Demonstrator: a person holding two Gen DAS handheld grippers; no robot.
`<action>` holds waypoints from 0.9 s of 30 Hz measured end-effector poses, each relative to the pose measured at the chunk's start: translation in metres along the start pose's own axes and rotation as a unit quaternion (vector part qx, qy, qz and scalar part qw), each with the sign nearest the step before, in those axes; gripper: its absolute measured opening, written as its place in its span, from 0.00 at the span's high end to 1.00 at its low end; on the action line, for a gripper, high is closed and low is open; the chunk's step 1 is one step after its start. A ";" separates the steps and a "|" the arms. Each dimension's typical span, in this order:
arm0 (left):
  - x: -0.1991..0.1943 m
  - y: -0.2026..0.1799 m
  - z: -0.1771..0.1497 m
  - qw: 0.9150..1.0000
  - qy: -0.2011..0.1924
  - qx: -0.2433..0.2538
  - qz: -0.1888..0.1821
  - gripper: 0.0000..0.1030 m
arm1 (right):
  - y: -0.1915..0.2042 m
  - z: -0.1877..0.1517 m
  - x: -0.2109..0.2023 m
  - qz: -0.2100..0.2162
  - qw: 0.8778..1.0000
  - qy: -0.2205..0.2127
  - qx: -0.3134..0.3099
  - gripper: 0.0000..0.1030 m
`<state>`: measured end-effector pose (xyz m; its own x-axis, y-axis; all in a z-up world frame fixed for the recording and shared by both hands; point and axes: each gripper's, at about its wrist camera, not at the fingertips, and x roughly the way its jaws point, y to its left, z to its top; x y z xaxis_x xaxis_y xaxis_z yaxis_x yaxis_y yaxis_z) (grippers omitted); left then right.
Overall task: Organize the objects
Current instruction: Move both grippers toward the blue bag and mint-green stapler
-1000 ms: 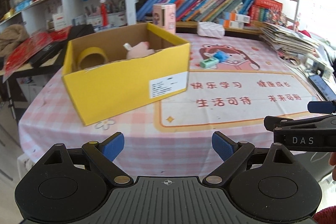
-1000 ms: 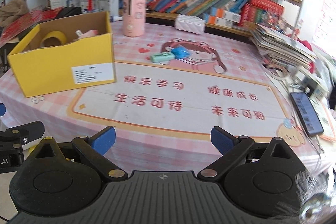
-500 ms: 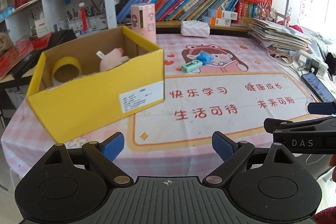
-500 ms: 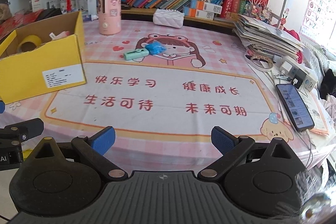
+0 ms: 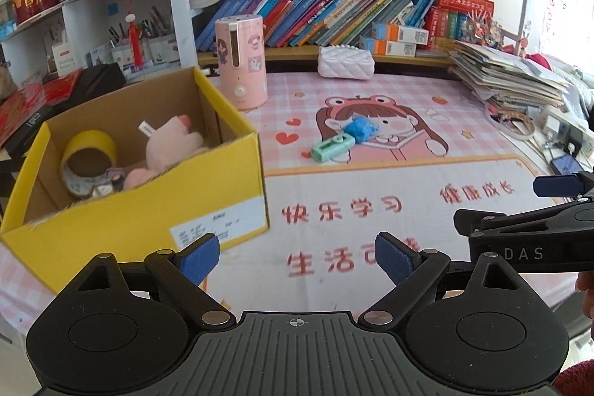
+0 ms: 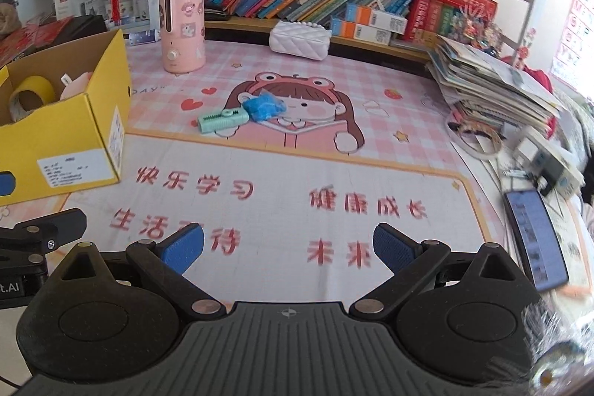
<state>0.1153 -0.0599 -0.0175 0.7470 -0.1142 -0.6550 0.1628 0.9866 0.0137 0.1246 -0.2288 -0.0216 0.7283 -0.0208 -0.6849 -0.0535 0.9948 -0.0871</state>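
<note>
The green stapler [image 6: 222,122] and blue wad [image 6: 264,107] lie touching, right of the yellow box [image 5: 141,210]. We hold both tongs, left [image 5: 297,257] and right [image 6: 289,245], apart and empty.

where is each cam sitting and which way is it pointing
Left wrist: on the left gripper, angled down across the desk at the yellow box; the right gripper's side shows at right.
Right wrist: on the right gripper, facing the green case and phone.
Shared: box, green case, blue crumpled thing, pink canister.
</note>
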 end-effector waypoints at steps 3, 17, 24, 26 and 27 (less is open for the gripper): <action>0.009 -0.006 0.008 1.000 0.000 -0.003 0.005 0.10 | -0.007 0.010 0.011 0.010 1.000 -0.002 -0.008 0.04; 0.042 -0.040 0.035 1.000 -0.010 -0.007 0.014 0.10 | -0.046 0.043 0.057 0.052 0.999 0.000 -0.017 0.06; 0.060 -0.057 0.046 1.000 0.001 0.001 0.027 0.11 | -0.064 0.051 0.072 0.073 0.997 0.000 -0.017 0.12; 0.065 -0.060 0.048 1.000 0.004 0.004 0.030 0.12 | -0.069 0.053 0.078 0.077 0.997 0.000 -0.016 0.14; 0.067 -0.062 0.049 0.999 0.003 0.005 0.032 0.14 | -0.071 0.054 0.080 0.080 0.997 0.001 -0.016 0.17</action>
<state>0.1874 -0.1344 -0.0250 0.7516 -0.0502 -0.6577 0.1211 0.9906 0.0628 0.2239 -0.2953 -0.0312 0.7075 0.1371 -0.6933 -0.1901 0.9818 0.0001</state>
